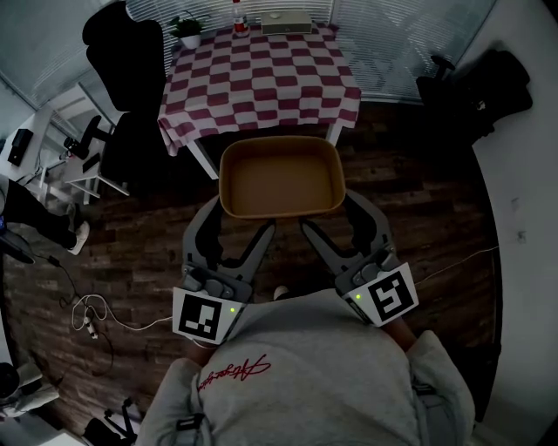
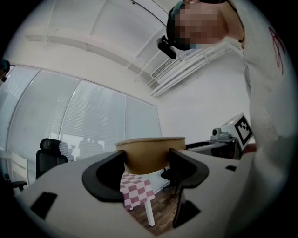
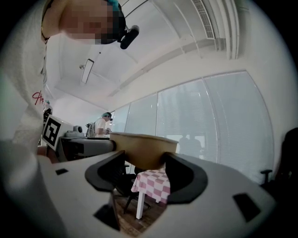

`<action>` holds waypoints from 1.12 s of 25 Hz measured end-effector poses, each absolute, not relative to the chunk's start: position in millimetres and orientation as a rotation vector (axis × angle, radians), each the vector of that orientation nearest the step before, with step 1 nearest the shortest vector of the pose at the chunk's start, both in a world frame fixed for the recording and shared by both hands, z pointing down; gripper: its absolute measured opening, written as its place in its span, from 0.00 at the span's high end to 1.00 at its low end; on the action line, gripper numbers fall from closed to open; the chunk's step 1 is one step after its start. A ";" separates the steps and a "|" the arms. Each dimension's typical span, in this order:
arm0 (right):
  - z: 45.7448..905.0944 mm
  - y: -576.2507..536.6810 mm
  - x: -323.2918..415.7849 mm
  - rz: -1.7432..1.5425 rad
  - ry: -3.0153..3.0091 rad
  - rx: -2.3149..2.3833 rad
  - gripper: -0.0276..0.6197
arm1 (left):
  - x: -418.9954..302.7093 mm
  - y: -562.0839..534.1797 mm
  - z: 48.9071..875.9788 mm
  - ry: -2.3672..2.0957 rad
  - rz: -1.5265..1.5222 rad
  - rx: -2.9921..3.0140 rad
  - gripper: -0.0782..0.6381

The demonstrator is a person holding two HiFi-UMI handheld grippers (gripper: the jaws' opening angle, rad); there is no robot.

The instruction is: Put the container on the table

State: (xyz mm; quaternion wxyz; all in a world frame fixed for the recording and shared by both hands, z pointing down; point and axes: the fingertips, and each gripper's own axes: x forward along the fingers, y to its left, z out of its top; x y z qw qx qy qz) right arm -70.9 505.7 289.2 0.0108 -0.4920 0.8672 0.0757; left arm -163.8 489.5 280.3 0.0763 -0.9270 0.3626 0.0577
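Note:
An empty tan container (image 1: 279,179) hangs over the wooden floor, just short of the table (image 1: 261,78) with its red-and-white checked cloth. My left gripper (image 1: 237,228) holds its near left corner and my right gripper (image 1: 336,225) its near right corner. The fingertips are hidden under the rim. In the left gripper view the container (image 2: 151,153) sits wedged between the widely spread jaws of the left gripper (image 2: 146,160), with the table (image 2: 135,190) beyond. The right gripper view shows the same: the container (image 3: 142,148) in the right gripper (image 3: 142,162), above the table (image 3: 153,183).
A potted plant (image 1: 189,33), a red bottle (image 1: 237,19) and a white box (image 1: 286,22) stand along the table's far edge. A black office chair (image 1: 126,61) is left of the table, another dark seat (image 1: 475,87) right. Cables (image 1: 87,315) lie on the floor.

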 end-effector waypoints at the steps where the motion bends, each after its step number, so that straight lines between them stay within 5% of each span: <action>1: 288.3 505.7 -72.6 0.234 2.706 -1.534 0.55 | -164.8 489.2 279.4 1.085 0.179 -2.778 0.48; 28: 288.9 402.5 -12.7 0.196 2.697 -1.503 0.55 | -104.8 386.4 276.7 1.075 0.158 -2.768 0.48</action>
